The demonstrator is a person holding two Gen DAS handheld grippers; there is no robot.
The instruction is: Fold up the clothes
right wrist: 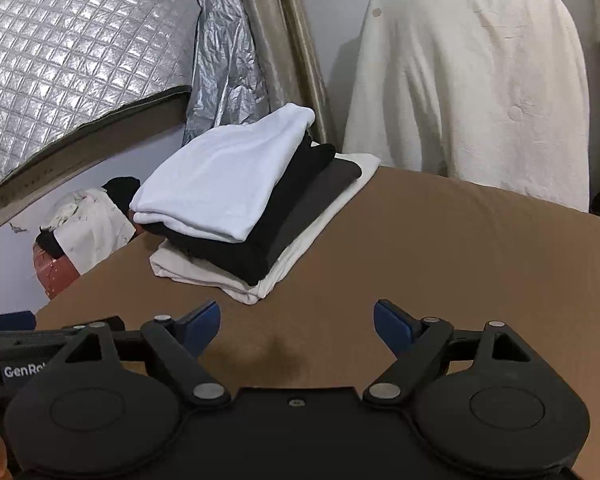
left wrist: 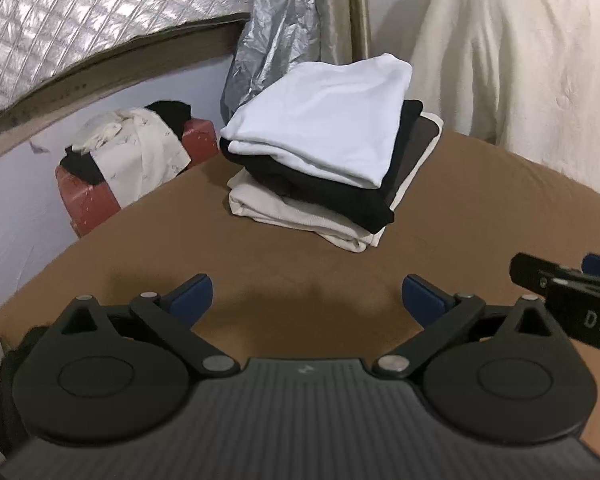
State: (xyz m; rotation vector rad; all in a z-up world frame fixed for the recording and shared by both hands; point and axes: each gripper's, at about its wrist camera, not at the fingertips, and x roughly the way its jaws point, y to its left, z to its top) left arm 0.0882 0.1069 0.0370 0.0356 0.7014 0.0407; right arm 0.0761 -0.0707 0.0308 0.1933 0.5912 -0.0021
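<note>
Folded clothes point(left wrist: 320, 160) sit stacked at the middle of my view. My left gripper point(left wrist: 306, 300) and right gripper point(right wrist: 296, 328) hang wide open, holding nothing, over the brown table point(left wrist: 260, 264).

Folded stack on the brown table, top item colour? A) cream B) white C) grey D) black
B: the white garment lies on top of the stack, above a black one, with a cream one at the bottom on the brown table.
</note>
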